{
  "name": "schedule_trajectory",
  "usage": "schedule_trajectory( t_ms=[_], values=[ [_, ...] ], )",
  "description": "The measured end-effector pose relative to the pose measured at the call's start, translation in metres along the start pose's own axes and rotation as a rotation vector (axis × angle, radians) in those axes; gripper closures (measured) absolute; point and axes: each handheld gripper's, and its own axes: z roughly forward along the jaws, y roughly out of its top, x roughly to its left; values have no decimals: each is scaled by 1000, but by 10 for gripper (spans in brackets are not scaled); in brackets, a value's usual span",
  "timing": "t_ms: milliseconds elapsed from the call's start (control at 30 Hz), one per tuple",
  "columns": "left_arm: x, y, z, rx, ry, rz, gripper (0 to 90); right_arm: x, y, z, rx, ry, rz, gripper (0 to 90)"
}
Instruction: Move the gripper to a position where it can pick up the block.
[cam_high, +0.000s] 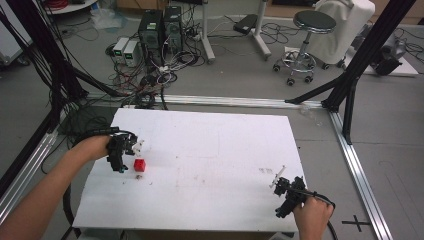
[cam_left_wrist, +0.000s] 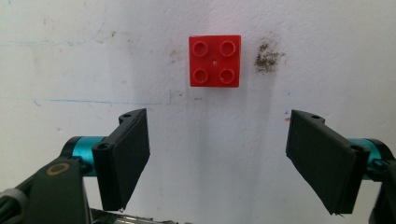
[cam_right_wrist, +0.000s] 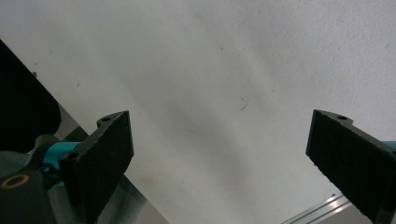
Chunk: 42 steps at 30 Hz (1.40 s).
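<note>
Where smudged, red brick (cam_left_wrist: 215, 61) legible.

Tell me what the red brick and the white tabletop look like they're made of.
Red brick: looks like moulded hard plastic, glossy, with four round studs and crisp edges. White tabletop: matte, faintly grainy, scuffed and pen-marked; possibly foam board or painted panel, can't tell which.

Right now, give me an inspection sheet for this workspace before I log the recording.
Surface: white table, scuffed, with a dark smudge.
Job's things: one red four-stud brick, lying free.
Clutter: nothing seen on the table.
Grippers: left gripper open, just short of the brick; right gripper open, holding nothing, at the table's near right edge.
Cables: cable tangle on the floor beyond the table.
Surroundings: computer towers, stool, black frame struts.
</note>
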Motion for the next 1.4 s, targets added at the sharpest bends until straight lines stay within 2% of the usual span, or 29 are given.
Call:
schedule_trajectory(
  t_ms=[67, 233, 300, 633, 933, 1167, 1400],
  values=[
    [1, 1, 4, 2, -6, -8, 219, 1, 1, 0, -2, -3, 5, 66],
    [2, 6, 12, 4, -20, 1, 218, 1, 2, 0, 0, -1, -8, 66],
    [3, 9, 17, 8, -29, 23, 219, 1, 1, 0, -4, 1, 0, 66],
    [6, 19, 28, 13, -49, 43, 219, 1, 1, 1, 2, -1, -2, 66],
    [7, 21, 39, 20, -66, 28, 219, 0, 0, 1, -2, -8, 4, 66],
    [7, 27, 50, 29, -79, 43, 220, 0, 1, 1, 2, -4, -8, 66],
    [7, 27, 50, 29, -85, 37, 220, 1, 1, -1, -2, -5, -4, 66]
  ],
)
